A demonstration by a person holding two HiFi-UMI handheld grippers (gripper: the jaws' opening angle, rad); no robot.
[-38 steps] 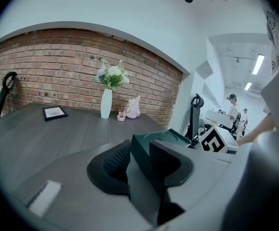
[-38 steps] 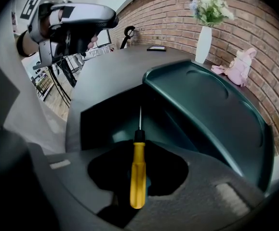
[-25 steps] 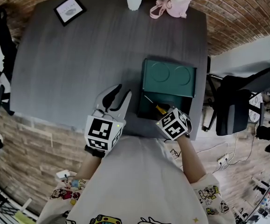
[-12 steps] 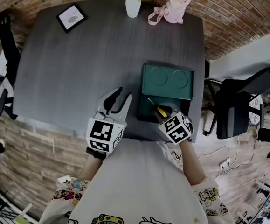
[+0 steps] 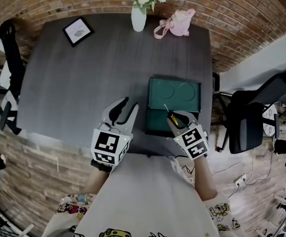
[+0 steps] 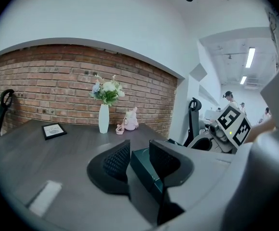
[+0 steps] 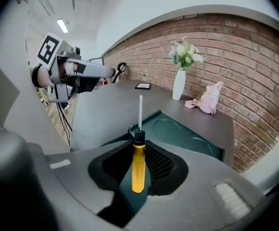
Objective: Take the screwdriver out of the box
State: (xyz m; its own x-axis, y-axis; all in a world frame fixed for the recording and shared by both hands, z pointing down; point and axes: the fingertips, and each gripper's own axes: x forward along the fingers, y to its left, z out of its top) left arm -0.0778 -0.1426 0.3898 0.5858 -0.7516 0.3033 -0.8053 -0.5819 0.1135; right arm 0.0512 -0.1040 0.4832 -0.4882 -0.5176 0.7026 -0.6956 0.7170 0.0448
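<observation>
- I am keeping the right gripper (image 7: 139,170) clamped on the screwdriver (image 7: 138,162). The pads are pressing its yellow handle from both sides, and the black collar and bare metal shaft are poking out past the fingertips.
- The shaft is pointing away from me, over the near, open half of the dark green box (image 5: 176,90).
- The box lid, marked with two round recesses, is lying open on the far side.
- I am holding the left gripper (image 5: 124,106) over the grey table (image 5: 78,78), just beside the box's left edge. Its jaws are standing moderately apart with nothing between the pads.
- Along the table's far edge are sitting a white vase (image 5: 138,18) of flowers, a pink bag (image 5: 176,22) and a framed picture (image 5: 78,30).
- A black office chair (image 5: 246,127) is standing off the table's right side.
</observation>
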